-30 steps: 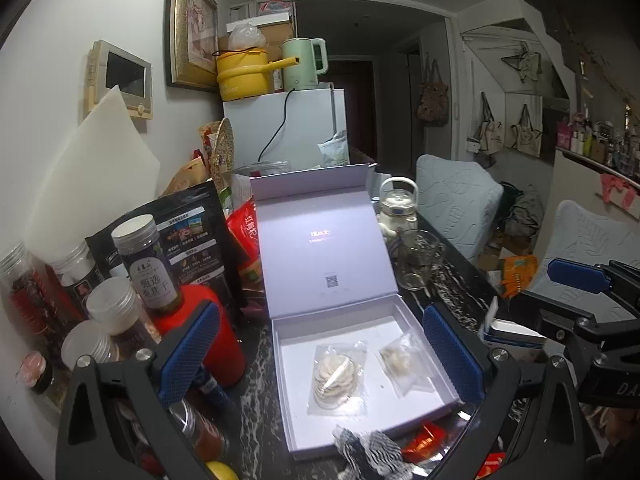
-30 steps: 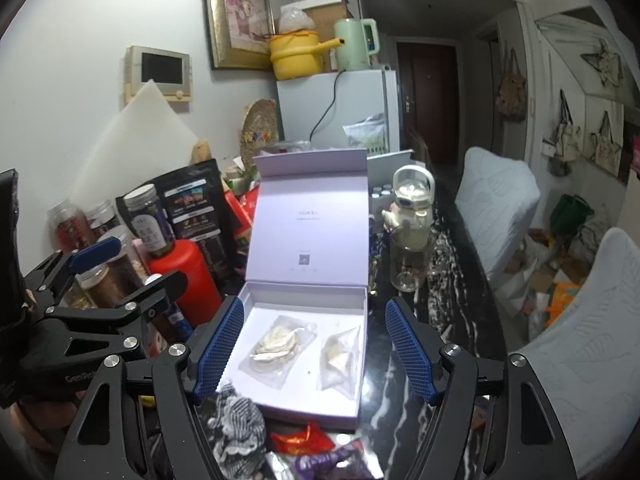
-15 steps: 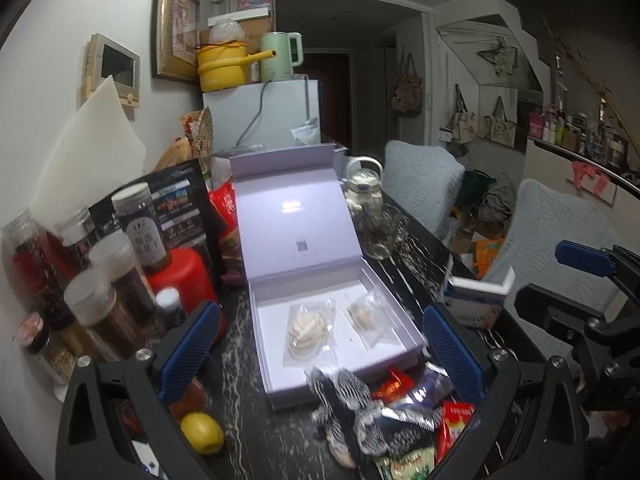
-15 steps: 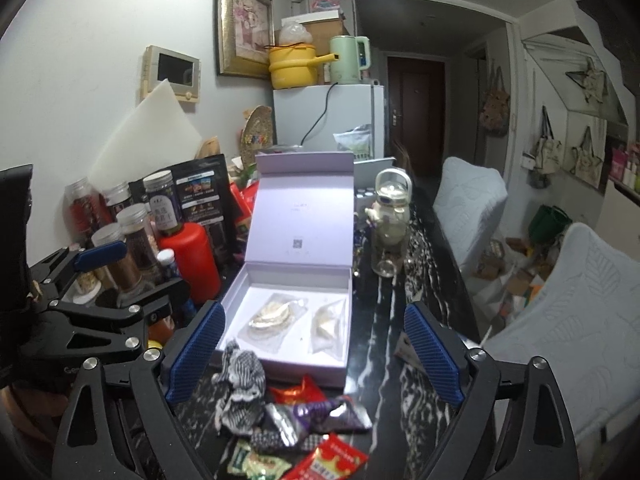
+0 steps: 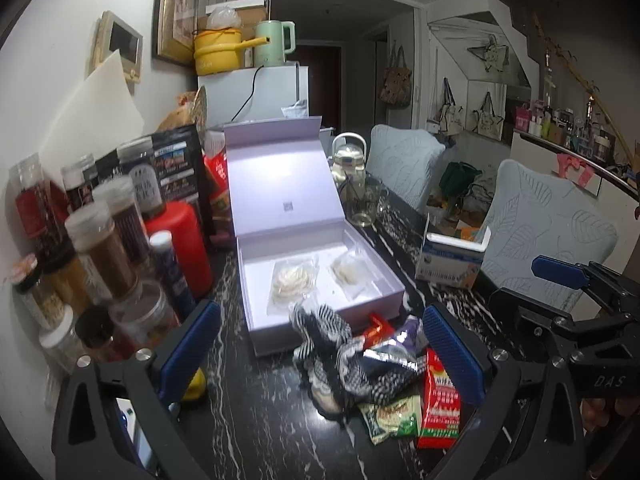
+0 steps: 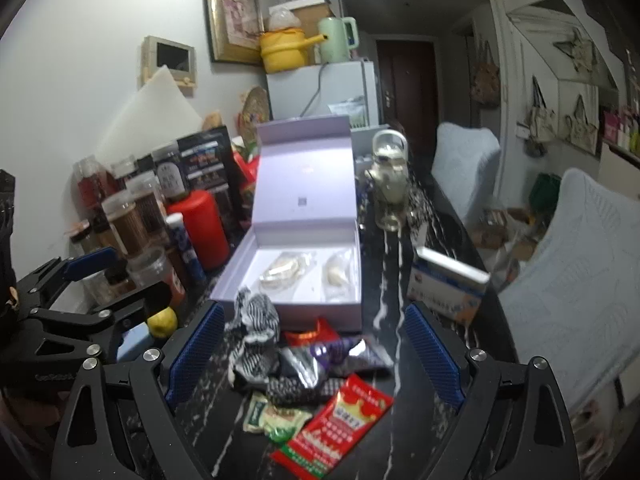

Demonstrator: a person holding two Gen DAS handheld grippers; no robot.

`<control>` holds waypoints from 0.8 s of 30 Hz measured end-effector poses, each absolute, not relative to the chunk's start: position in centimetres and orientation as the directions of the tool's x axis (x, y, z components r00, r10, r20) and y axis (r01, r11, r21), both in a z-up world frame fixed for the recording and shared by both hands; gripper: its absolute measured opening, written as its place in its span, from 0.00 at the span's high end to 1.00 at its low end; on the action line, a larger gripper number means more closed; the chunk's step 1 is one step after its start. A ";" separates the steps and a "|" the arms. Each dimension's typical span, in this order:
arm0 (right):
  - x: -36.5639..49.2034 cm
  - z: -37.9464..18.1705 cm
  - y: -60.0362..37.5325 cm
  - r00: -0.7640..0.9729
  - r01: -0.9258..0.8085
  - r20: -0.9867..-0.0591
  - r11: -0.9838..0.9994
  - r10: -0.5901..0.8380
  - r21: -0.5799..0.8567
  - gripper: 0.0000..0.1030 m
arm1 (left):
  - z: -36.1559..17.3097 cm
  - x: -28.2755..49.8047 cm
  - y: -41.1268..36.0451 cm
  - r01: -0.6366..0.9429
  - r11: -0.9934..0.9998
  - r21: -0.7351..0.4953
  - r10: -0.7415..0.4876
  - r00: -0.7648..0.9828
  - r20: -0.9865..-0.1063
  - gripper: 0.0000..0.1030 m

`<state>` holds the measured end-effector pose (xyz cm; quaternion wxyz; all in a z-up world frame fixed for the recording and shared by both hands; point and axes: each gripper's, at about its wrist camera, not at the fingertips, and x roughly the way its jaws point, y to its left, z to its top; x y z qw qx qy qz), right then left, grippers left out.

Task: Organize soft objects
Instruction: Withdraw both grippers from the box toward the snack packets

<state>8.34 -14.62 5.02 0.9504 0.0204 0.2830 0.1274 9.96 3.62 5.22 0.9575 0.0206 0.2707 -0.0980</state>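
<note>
An open lilac box (image 5: pixel 372 272) (image 6: pixel 348 304) with its lid up stands on the black marble table; two clear pouches (image 5: pixel 292 280) (image 6: pixel 284 270) lie inside. In front of it lies a black-and-white checked cloth (image 5: pixel 332 344) (image 6: pixel 256 320) among snack packets, one red (image 5: pixel 440 404) (image 6: pixel 340 424) and one green (image 5: pixel 392 416) (image 6: pixel 276 418). My left gripper (image 5: pixel 320 356) is open and empty, above the cloth pile. My right gripper (image 6: pixel 312 352) is open and empty, also above the pile. Each gripper shows at the edge of the other's view.
Jars and a red canister (image 5: pixel 184 240) crowd the table's left side against the wall. A lemon (image 6: pixel 162 322) lies near them. A glass teapot (image 5: pixel 352 168) and a blue-white carton (image 5: pixel 448 260) stand right of the box. Chairs (image 5: pixel 552 236) line the right edge.
Both grippers have drawn back from the box and stayed open. The checked cloth and the snack packets in front of the box have come fully into view.
</note>
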 end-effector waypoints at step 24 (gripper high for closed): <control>7.9 -7.5 -16.1 0.684 -0.050 -0.722 0.994 0.102 0.094 0.10 | -7.7 8.7 5.9 0.032 0.990 -0.141 -0.124 0.685 -0.718 0.00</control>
